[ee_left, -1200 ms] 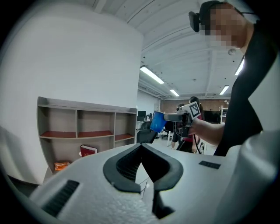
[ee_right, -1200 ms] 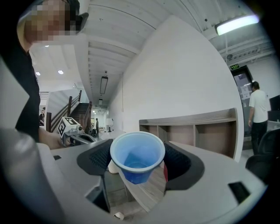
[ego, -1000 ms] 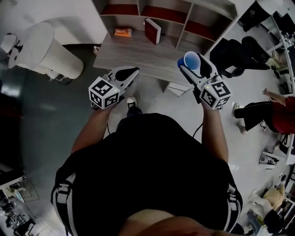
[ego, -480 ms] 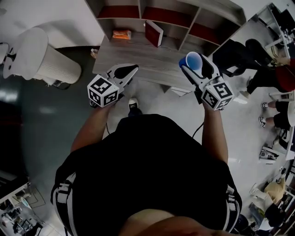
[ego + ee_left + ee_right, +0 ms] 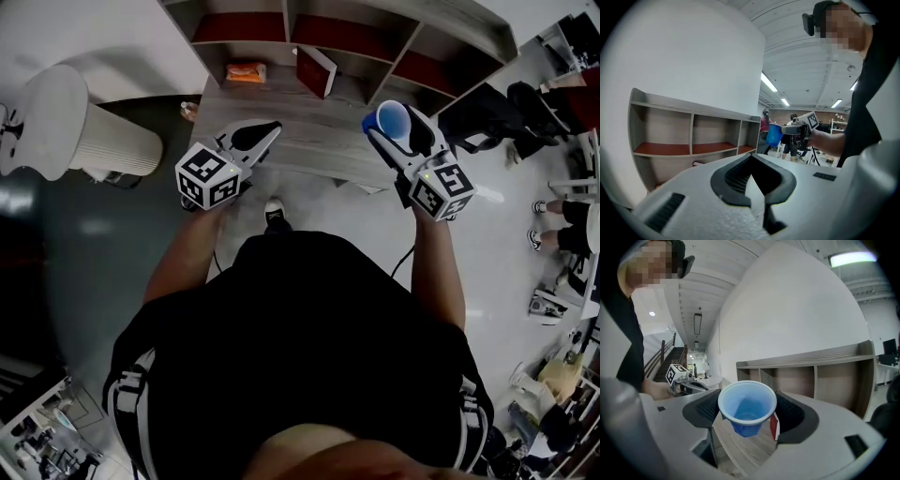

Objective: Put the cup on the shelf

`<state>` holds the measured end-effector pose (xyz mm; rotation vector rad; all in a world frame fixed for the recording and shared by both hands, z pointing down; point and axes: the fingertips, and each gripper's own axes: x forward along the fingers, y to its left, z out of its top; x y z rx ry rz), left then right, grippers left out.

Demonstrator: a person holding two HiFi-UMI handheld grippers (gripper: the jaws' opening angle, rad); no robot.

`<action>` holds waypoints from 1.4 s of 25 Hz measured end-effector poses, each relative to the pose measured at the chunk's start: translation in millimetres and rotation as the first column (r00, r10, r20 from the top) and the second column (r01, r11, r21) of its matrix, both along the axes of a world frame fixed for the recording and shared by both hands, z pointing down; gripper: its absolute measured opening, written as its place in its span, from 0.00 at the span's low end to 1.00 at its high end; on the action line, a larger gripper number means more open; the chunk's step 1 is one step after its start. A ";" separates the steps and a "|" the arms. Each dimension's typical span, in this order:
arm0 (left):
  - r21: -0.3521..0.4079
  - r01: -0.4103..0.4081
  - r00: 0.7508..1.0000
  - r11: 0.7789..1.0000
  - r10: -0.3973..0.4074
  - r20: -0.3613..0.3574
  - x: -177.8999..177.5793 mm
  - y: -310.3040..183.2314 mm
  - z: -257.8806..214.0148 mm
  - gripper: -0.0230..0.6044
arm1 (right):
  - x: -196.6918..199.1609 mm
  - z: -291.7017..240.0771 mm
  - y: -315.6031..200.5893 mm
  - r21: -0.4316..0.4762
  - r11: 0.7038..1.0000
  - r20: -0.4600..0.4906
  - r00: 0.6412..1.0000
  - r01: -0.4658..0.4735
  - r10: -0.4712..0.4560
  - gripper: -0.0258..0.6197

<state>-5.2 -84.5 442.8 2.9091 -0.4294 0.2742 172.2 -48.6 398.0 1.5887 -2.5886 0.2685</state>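
Note:
My right gripper [image 5: 398, 131] is shut on a blue plastic cup [image 5: 392, 120], held mouth-up over the near edge of the wooden table [image 5: 319, 141]. In the right gripper view the cup [image 5: 747, 406] sits between the two black pads, with the shelf [image 5: 815, 376] behind it. The shelf [image 5: 347, 37] has open compartments with red floors and stands beyond the table. My left gripper [image 5: 251, 139] hovers over the table's left part, jaws together and holding nothing. The left gripper view shows its jaws [image 5: 751, 164] closed, and the cup [image 5: 774, 133] off to the right.
A red book [image 5: 314, 67] and an orange packet [image 5: 246, 71] lie on the table near the shelf. A white ribbed cylinder [image 5: 80, 122] stands on the floor at the left. Black chairs [image 5: 483, 112] and people's legs [image 5: 562, 94] are at the right.
Both grippers have edged a little further over the table toward the shelf, the cup still held. People at the right have walked further away.

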 end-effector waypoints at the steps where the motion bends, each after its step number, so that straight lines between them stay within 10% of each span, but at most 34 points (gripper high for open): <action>1: -0.001 0.000 1.000 1.000 0.000 0.000 0.9 -4.9 0.0 0.06 | 0.4 1.0 -4.4 -0.004 1.000 0.000 1.000 0.000 0.000 0.61; 35: -0.059 -0.111 0.994 0.992 0.111 -0.013 -48.4 -139.6 3.8 0.06 | -46.2 -10.3 -142.7 -0.032 0.994 0.004 0.994 -0.107 0.107 0.61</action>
